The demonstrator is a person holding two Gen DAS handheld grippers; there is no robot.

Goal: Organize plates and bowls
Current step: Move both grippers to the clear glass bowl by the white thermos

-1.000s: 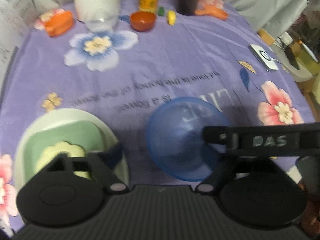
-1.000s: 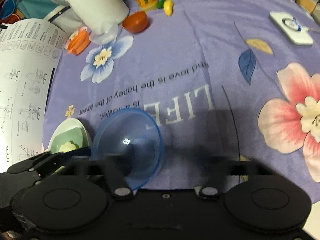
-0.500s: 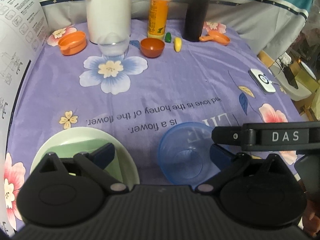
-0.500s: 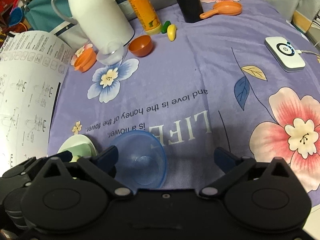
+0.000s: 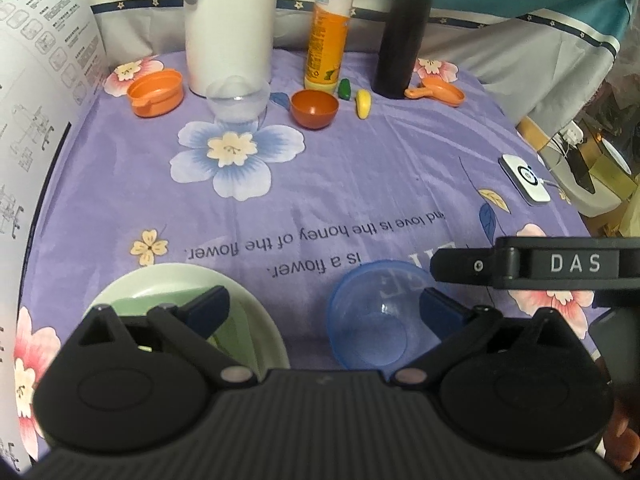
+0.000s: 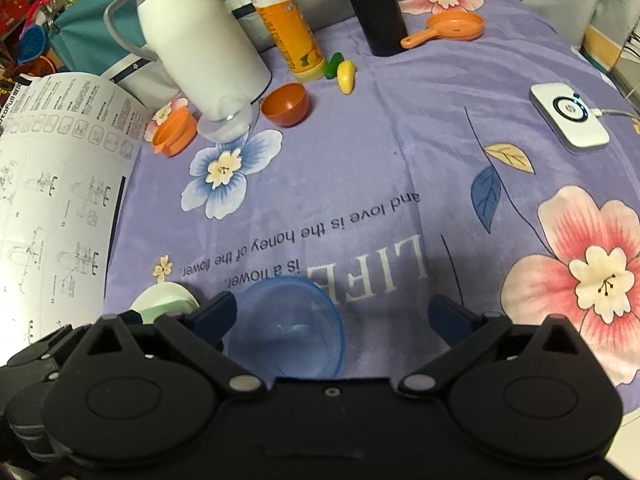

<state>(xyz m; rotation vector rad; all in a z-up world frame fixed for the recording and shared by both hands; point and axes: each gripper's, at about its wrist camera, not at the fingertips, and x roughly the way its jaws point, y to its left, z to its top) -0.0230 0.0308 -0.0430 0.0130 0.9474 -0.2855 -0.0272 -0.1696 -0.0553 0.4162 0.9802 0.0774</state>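
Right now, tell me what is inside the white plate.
The white plate holds a pale green square dish. Most of that dish is covered by the left tool, so whatever lies in it cannot be made out.

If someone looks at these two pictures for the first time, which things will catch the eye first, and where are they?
First comes the purple flowered cloth with upside-down printed words that covers the table. Near the front edge, a translucent blue bowl stands empty, with a pale green plate to its left carrying a green square dish. At the far edge stand a white jug, an orange bottle and a dark cylinder.
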